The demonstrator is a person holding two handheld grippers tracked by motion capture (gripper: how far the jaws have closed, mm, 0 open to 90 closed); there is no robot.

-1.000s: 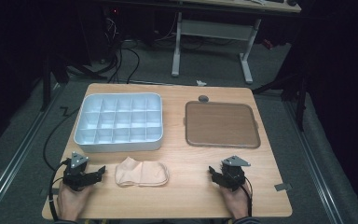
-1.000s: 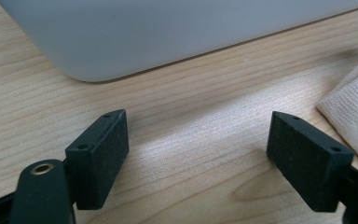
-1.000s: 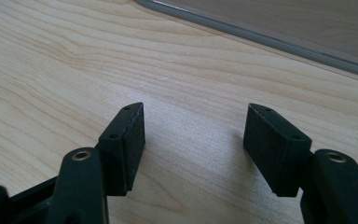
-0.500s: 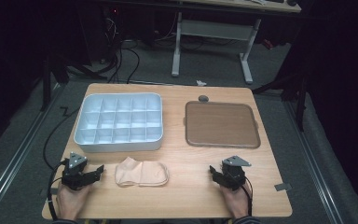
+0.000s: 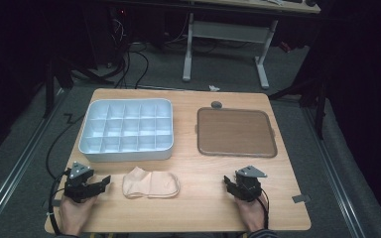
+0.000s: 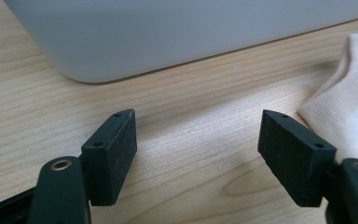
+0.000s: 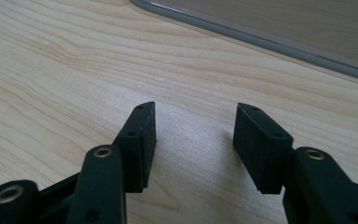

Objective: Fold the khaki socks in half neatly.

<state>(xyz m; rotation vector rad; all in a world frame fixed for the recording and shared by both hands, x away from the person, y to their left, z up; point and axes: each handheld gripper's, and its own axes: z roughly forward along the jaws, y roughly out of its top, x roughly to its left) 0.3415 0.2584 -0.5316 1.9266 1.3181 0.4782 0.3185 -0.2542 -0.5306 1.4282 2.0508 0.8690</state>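
The left gripper rests with jaws spread wide and empty, a folded beige cloth sock just beside its tips. The right gripper, its jaws just narrowing on nothing, points toward the flat brown tray ahead.

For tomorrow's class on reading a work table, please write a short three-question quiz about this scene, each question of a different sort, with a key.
1. True or false: the beige sock lies inside the white compartment box.
2. Which gripper is nearer the sock? A) left gripper B) right gripper
3. Fill in: the brown tray lies to the ____ of the box, seen from the person's side.

Key
1. False: it lies on the wooden table, in front of the box.
2. A
3. right
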